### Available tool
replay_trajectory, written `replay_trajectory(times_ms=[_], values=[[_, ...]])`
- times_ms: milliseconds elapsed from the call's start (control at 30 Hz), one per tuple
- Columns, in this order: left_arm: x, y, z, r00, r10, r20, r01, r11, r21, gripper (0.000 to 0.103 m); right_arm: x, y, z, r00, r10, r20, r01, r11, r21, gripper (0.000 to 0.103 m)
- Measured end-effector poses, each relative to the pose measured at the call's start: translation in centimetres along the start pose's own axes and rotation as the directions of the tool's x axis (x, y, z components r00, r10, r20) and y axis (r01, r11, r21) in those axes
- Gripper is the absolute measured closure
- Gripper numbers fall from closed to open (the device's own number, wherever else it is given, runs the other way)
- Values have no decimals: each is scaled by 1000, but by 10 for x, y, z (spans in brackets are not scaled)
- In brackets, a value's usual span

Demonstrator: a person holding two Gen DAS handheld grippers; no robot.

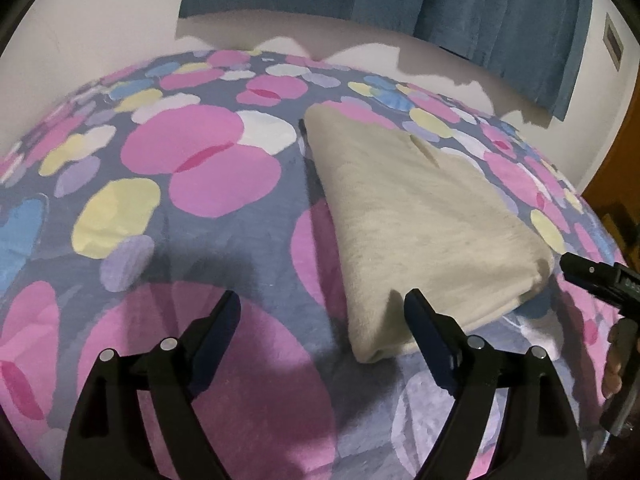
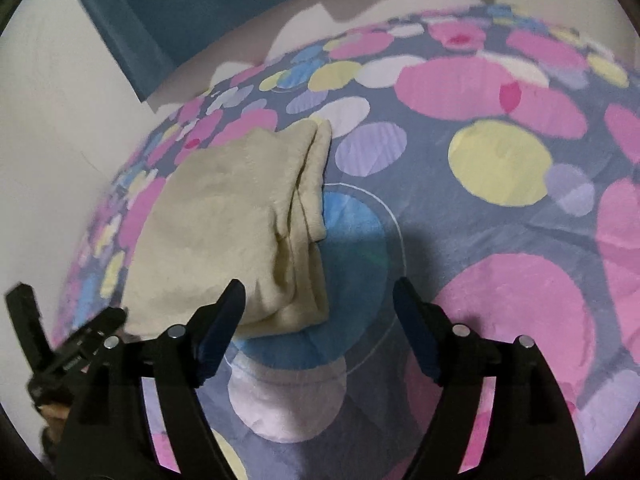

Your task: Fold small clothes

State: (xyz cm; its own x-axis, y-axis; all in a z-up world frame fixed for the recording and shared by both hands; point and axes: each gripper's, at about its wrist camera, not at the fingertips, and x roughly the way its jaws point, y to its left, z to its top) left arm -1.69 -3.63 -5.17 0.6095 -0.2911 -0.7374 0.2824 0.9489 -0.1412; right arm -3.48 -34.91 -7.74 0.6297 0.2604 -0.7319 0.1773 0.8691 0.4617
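Both wrist cameras tilt down, close over the flowered bedspread — left one left of the folded cream garment, right one right — sharing it.

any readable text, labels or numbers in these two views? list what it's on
Right gripper, pale marking on its body at the frame edge: too blurred to read.
Left gripper, pale marking on its body: too blurred to read.
Beige folded garment, spotted bedspread: no text.
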Motion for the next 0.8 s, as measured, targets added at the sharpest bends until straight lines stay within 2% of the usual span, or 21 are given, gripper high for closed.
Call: replay_trajectory(times_ms=[300,800], values=[[-12,-7,-3,997,65,46,-66,998,22,17,-2,36,-13,998,-54,42,59,991,-122,22],[-17,-11,-4,992,114,58,-115,993,21,17,-1,31,-13,993,-98,71,105,989,-109,20]])
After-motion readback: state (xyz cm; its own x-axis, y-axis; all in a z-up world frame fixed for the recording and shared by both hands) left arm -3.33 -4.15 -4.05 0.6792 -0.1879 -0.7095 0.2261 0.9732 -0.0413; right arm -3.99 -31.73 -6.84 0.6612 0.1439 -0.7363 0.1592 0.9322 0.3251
